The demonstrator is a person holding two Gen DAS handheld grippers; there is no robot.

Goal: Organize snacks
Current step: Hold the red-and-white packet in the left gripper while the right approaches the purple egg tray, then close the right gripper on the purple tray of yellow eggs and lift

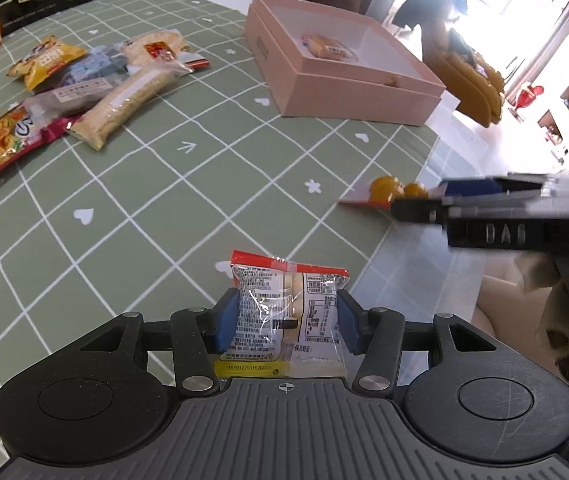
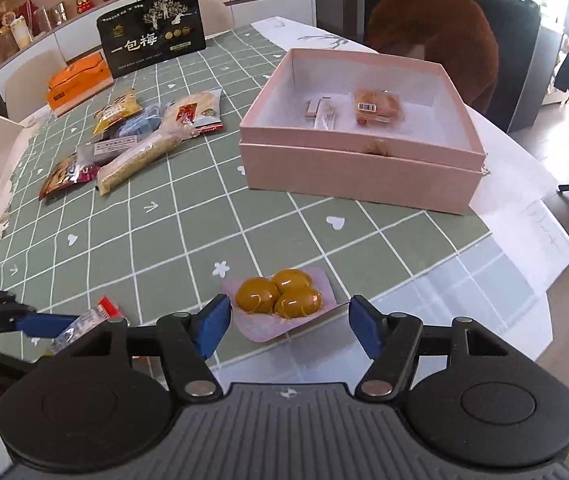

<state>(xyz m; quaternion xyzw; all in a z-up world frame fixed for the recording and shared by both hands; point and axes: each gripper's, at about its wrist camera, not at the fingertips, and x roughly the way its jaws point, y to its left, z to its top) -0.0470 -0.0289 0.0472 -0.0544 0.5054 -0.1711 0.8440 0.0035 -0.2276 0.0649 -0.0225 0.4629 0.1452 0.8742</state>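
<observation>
My left gripper (image 1: 286,322) is shut on a clear snack packet (image 1: 288,312) with a red top edge, held above the green checked tablecloth (image 1: 156,184). My right gripper (image 2: 288,326) is open, its blue pads either side of a pink packet of three brown eggs (image 2: 280,300) lying near the table's front edge; the packet also shows in the left wrist view (image 1: 392,191). The open pink box (image 2: 360,160) stands beyond, holding a wrapped cake (image 2: 376,108) and small sachets (image 2: 320,114). A pile of snack packets (image 2: 136,140) lies to the left.
A black bag with Chinese writing (image 2: 152,40) and an orange box (image 2: 78,82) stand at the table's far side. A brown chair (image 2: 440,32) stands behind the pink box. White paper (image 2: 524,208) lies at the right table edge.
</observation>
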